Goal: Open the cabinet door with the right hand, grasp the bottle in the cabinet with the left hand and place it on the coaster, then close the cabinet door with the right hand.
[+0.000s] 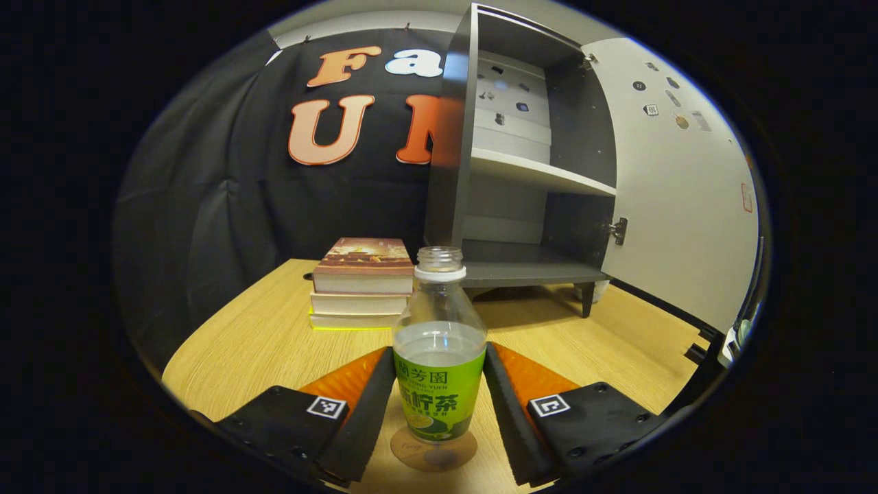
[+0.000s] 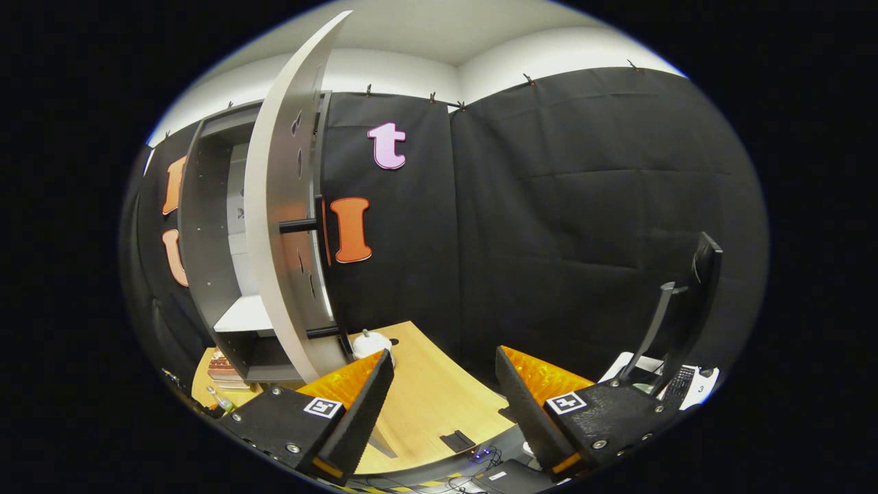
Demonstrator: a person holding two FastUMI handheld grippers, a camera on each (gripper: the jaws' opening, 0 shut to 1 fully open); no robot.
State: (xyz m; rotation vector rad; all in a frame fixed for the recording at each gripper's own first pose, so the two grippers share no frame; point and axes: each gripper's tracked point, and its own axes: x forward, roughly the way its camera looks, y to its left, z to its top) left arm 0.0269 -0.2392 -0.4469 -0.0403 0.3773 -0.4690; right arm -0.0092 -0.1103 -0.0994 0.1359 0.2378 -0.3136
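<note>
Green-labelled bottle [image 1: 439, 357] stands upright on the coaster [image 1: 433, 451], between the left gripper [image 1: 439, 398] fingers; contact cannot be confirmed. Right gripper [image 2: 439, 405] spread, near the open cabinet door [image 2: 288, 226]

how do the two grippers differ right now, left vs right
The left gripper has the bottle between its fingers, standing on the coaster; the right gripper has nothing between its fingers. The left faces the open cabinet over the table; the right sits beside the cabinet door. Both are spread wide.
</note>
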